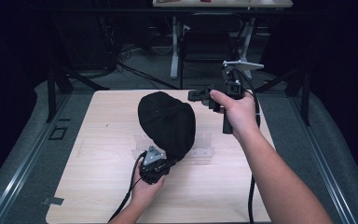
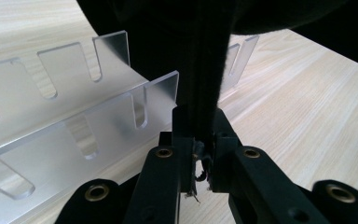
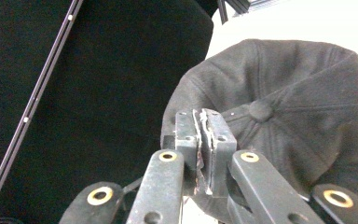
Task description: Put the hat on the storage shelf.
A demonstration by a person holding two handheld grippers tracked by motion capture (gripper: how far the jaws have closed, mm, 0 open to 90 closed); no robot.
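Two risks are judged: the black fabric cap, pinched by the left gripper over the clear slotted acrylic rack, could slip or snag; the right gripper, beyond the cap, is closed on nothing.

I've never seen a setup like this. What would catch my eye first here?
Probably the black cap in the middle of the wooden table, held up by its edge in the left tool, whose jaws are pinched on the fabric. Under it lies a clear slotted plastic rack. The right tool hangs shut beside the cap's far right side, its jaws pressed together on nothing.
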